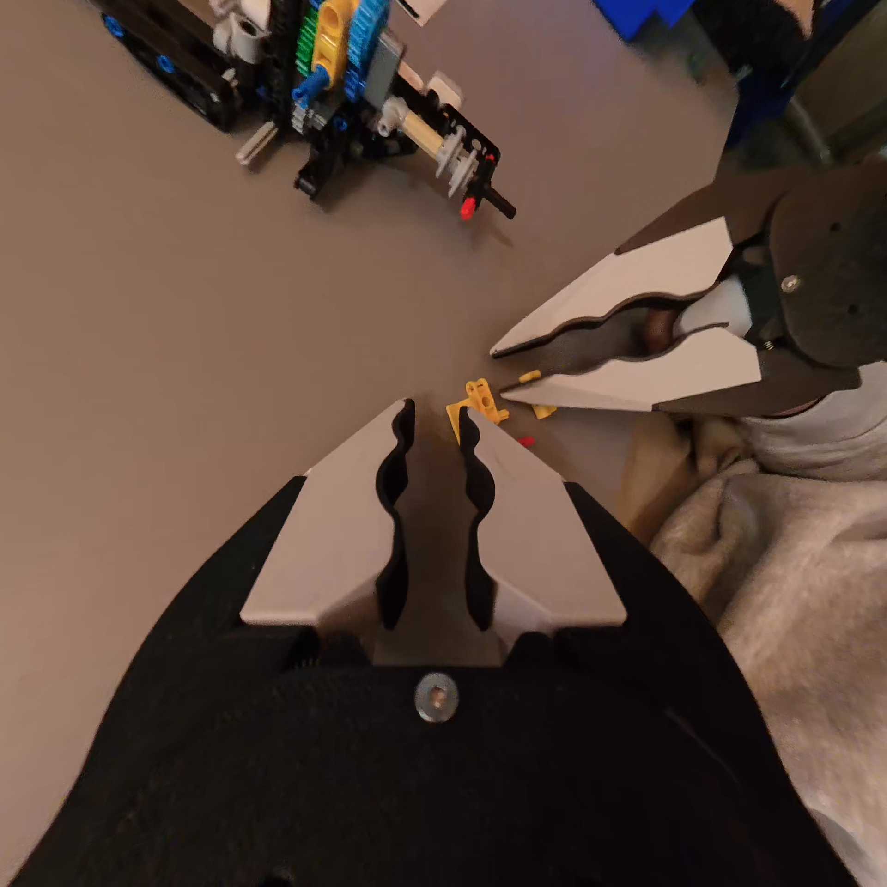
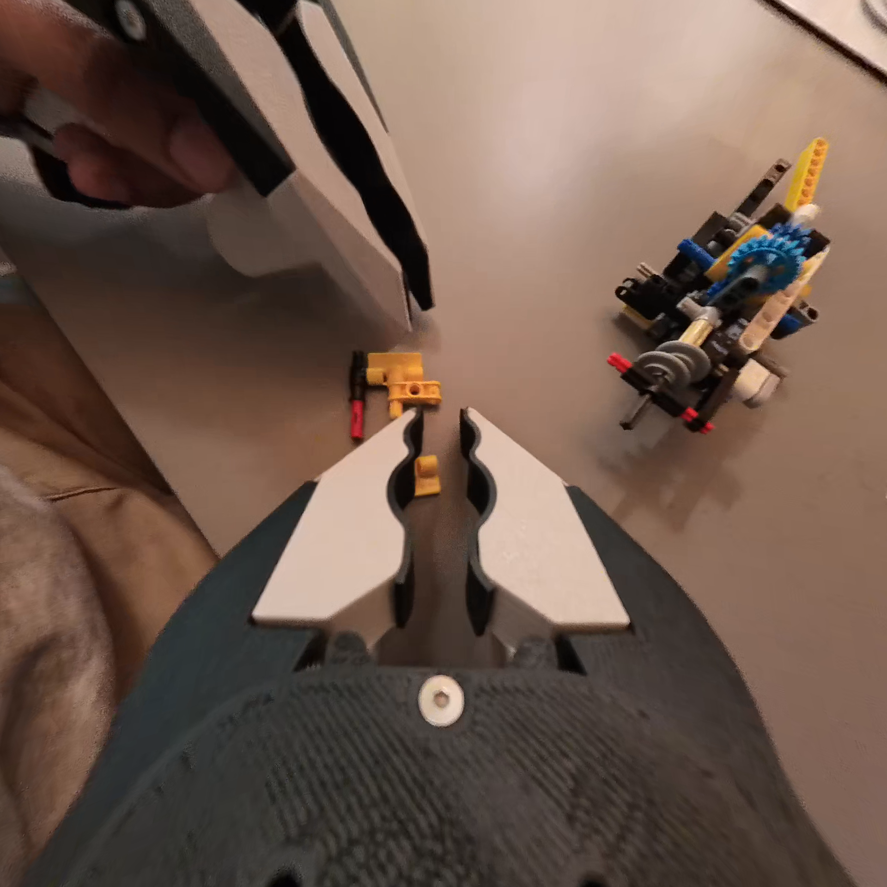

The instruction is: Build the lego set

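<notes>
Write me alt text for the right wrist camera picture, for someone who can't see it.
The open right tool hovers over a small yellow piece on a tan table, empty. Just ahead lie a larger yellow connector piece and a black-and-red pin; the left tool reaches in from upper left, and the part-built lego model sits to the right.

- One partly built lego model (image 2: 715, 307) stands on the counter (image 2: 552, 120), well apart from the loose pieces.
- Two blue gears (image 2: 763, 261) show on that model, one behind the other.
- Two grey discs (image 2: 677, 367) sit side by side on its front axle.
- One long yellow beam (image 2: 809, 175) sticks up from its back.
- Three loose yellow pieces: a larger flat one (image 2: 396, 365), a cross-shaped connector (image 2: 413, 389) touching it, and a small one (image 2: 426, 475) apart.
- One loose black-and-red pin (image 2: 356, 396) lies just beside the yellow cluster.
- Two grippers: left gripper (image 1: 436, 408), right gripper (image 2: 441, 413), each with two jaws standing apart.
- One hand (image 2: 120, 139) is visible.
</notes>
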Demonstrator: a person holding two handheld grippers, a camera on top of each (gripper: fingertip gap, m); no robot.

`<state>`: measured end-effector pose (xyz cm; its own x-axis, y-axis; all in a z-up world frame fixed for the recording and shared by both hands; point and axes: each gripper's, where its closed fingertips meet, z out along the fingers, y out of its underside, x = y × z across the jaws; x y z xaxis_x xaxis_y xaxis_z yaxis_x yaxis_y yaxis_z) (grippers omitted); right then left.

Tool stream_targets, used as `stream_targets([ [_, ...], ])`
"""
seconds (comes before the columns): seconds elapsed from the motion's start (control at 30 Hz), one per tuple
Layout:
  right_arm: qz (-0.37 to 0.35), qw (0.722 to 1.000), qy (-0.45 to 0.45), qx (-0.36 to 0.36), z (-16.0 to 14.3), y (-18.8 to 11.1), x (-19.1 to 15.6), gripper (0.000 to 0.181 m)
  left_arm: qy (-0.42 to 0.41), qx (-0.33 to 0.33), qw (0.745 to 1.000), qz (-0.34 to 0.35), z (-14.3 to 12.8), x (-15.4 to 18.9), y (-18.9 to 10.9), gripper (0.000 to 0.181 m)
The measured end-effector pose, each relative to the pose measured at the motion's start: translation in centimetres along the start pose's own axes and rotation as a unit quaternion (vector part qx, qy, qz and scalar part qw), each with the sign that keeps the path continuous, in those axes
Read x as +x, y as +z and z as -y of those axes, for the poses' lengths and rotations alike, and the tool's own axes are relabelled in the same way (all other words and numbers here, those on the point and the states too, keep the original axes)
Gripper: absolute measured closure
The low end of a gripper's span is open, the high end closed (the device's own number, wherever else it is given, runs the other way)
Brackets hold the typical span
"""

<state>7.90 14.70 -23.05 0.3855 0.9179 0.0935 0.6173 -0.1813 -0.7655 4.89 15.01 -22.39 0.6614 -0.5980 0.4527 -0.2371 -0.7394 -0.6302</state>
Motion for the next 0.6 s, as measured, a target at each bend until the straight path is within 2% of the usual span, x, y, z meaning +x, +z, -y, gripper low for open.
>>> stream_targets([
  [0.17, 0.067, 0.996, 0.032, 0.045, 1.2, -0.9, -1.4, 0.147, -0.047, 0.027, 0.998, -0.042, 0.5, 0.4, -0.8, 0.167],
  [0.3, 0.093, 0.994, 0.050, 0.038, 1.5, -0.5, -2.2, 0.129, -0.056, 0.031, 0.997, -0.047, 0.5, 0.3, -0.6, 0.167],
  [0.43, 0.063, 0.997, 0.034, -0.008, 0.5, 0.8, -2.1, 0.126, -0.061, 0.028, 0.996, -0.052, 0.3, 0.4, -0.4, 0.167],
  [0.53, 0.046, 0.999, 0.024, -0.013, 0.6, 1.2, -2.2, 0.141, -0.063, 0.027, 0.996, -0.055, 0.3, 0.4, -0.4, 0.165],
  [0.6, 0.048, 0.998, 0.025, -0.013, 0.6, 1.1, -2.3, 0.142, -0.068, 0.031, 0.996, -0.055, 0.3, 0.3, -0.7, 0.162],
])
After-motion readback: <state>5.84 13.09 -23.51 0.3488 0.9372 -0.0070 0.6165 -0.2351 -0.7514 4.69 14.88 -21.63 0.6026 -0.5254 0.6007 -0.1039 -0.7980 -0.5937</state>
